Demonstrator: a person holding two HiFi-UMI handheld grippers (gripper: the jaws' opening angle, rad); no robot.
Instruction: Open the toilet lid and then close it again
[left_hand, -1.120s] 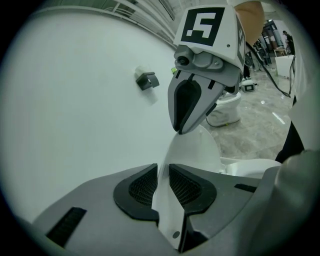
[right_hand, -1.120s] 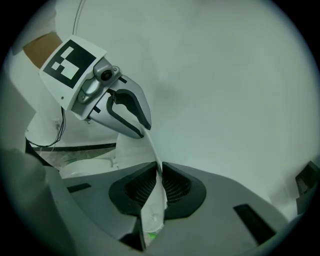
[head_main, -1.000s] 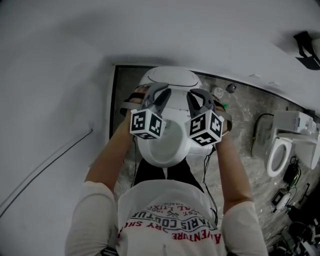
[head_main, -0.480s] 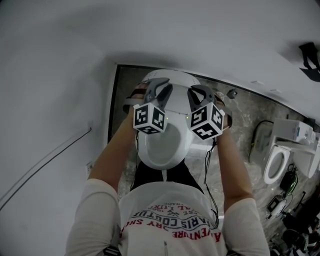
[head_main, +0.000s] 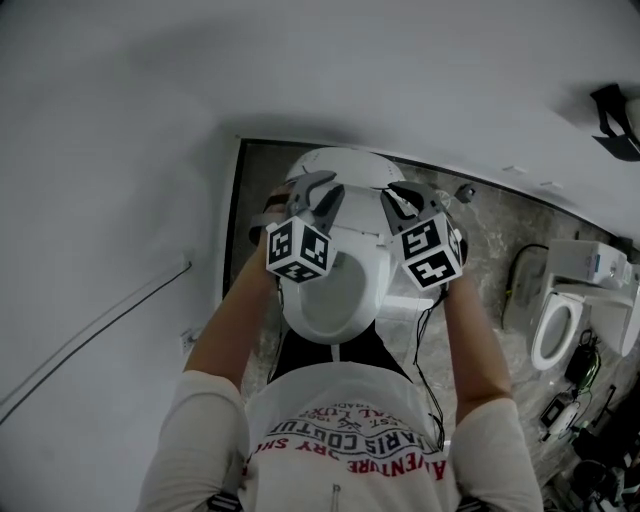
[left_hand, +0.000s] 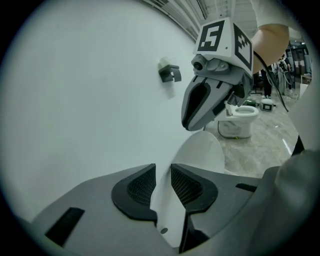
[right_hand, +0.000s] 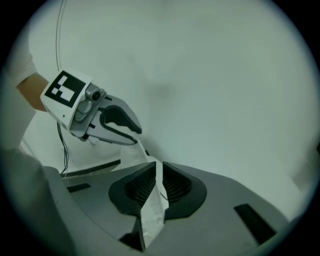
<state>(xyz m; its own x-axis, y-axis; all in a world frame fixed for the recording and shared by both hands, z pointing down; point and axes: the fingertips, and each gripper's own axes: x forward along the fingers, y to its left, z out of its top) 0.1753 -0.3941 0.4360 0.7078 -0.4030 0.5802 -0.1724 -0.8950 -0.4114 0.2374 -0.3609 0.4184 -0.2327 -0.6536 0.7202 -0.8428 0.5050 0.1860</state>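
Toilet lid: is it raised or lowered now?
Raised: the lid rises before the wall in the left gripper view, and the head view shows the bowl uncovered.

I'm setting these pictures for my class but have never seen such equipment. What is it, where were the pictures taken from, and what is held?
No robot: a person holds a two-jaw gripper in each hand. The head view looks down from a camera on their head at a toilet; a second toilet stands further right. Each gripper view looks along that tool's own jaws. The left gripper and right gripper each have the edge of the toilet lid between their jaws. The left jaws have just been opening.
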